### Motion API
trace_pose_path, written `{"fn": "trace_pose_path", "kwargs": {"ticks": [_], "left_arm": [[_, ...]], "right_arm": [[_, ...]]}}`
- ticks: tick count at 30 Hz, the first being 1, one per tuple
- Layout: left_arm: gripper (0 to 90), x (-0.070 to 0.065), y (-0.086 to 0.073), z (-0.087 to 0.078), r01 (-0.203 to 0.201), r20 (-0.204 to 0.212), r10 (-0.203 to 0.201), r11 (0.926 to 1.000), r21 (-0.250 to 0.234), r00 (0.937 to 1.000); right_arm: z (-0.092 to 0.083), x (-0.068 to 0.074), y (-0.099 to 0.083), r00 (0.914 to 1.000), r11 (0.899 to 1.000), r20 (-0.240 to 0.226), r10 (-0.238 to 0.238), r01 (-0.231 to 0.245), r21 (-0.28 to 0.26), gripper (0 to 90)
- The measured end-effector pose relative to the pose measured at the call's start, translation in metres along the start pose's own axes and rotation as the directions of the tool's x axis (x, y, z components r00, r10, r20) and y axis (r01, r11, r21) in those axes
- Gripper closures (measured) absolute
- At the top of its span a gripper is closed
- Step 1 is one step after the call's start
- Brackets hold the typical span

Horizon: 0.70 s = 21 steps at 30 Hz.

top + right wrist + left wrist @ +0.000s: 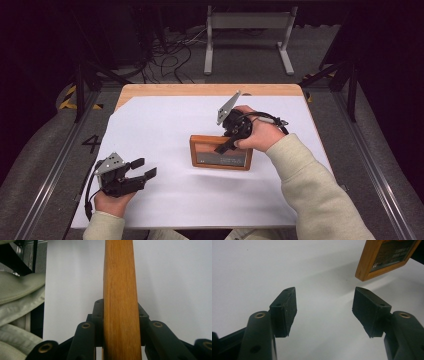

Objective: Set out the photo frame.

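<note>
The right gripper point(226, 146) clamps its jaws on the wooden-framed rectangular picture point(220, 152) at the white tabletop point(165, 125) centre; at eight o'clock, the left gripper point(144, 167) is spread, holding nothing.

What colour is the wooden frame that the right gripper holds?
The frame is warm orange-brown wood; the right gripper view shows it best.

1 wooden picture frame point(220, 152); 1 white sheet point(165, 130); 1 table point(210, 90); 2 claws.
</note>
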<state>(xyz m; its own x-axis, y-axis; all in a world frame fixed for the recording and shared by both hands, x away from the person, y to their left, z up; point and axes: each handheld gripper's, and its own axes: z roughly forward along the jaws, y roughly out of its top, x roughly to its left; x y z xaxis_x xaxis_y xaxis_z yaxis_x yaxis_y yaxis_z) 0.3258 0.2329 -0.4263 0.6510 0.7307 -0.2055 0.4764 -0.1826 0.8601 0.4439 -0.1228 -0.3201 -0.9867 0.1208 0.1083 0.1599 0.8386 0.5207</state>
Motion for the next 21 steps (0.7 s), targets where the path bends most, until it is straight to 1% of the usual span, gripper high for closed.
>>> {"fn": "trace_pose_path", "kwargs": {"ticks": [1,2,4,5,7,8,10,11,13,14,18,20,21], "left_arm": [[36.3,0.0,0.0,0.0,-0.002,0.001,0.002,1.0,0.003,1.0],[36.3,0.0,0.0,0.001,0.001,0.002,-0.001,1.0,0.003,1.0],[36.3,0.0,0.0,0.002,0.0,0.005,0.0,1.0,0.004,1.0],[36.3,0.0,0.0,0.002,0.001,0.007,-0.001,1.0,0.004,1.0],[36.3,0.0,0.001,0.002,-0.003,0.008,0.003,1.0,0.004,1.0],[36.3,0.0,0.001,0.003,-0.002,0.009,0.002,1.0,0.005,1.0],[36.3,0.0,0.001,0.003,0.001,0.011,-0.001,1.0,0.007,0.9999],[36.3,0.0,0.001,0.004,-0.001,0.011,0.001,1.0,0.007,0.9999],[36.2,0.0,0.001,0.005,0.005,0.015,-0.005,0.9999,0.011,0.9999],[36.2,0.0,0.001,0.005,0.004,0.016,-0.004,0.9999,0.011,0.9999],[36.2,0.0,0.001,0.006,0.002,0.019,-0.002,0.9999,0.012,0.9998],[36.2,0.001,0.002,0.006,0.0,0.018,-0.001,0.9999,0.013,0.9998],[36.2,0.001,0.002,0.006,-0.002,0.017,0.001,0.9999,0.012,0.9998]], "right_arm": [[0.001,-0.001,-0.001,1.0,1.0,-0.003,-0.006,0.006,0.006,70.9],[0.003,-0.003,-0.001,0.9996,1.0,-0.005,-0.027,0.027,-0.001,70.9],[0.006,-0.005,-0.003,0.9995,1.0,-0.018,-0.025,0.025,0.001,70.9],[0.007,-0.005,-0.004,0.9996,1.0,-0.017,-0.024,0.024,0.002,70.9],[0.01,-0.008,-0.006,0.9992,0.999,-0.02,-0.035,0.035,-0.014,70.9],[0.012,-0.008,-0.008,0.9995,1.0,-0.025,-0.018,0.018,-0.01,70.9],[0.016,-0.012,-0.011,0.999,0.999,-0.032,-0.032,0.031,-0.019,70.9],[0.018,-0.013,-0.013,0.9991,0.999,-0.031,-0.029,0.028,-0.017,70.9],[0.021,-0.015,-0.017,0.9984,0.999,-0.047,-0.032,0.032,-0.01,70.9],[0.022,-0.015,-0.018,0.9985,1.0,-0.049,-0.024,0.023,-0.005,70.9],[0.025,-0.018,-0.023,0.9975,0.999,-0.063,-0.032,0.033,0.015,70.8],[0.026,-0.018,-0.024,0.9963,0.999,-0.071,-0.048,0.05,0.021,70.8],[0.027,-0.018,-0.025,0.9961,0.998,-0.074,-0.048,0.05,0.028,70.8]]}}
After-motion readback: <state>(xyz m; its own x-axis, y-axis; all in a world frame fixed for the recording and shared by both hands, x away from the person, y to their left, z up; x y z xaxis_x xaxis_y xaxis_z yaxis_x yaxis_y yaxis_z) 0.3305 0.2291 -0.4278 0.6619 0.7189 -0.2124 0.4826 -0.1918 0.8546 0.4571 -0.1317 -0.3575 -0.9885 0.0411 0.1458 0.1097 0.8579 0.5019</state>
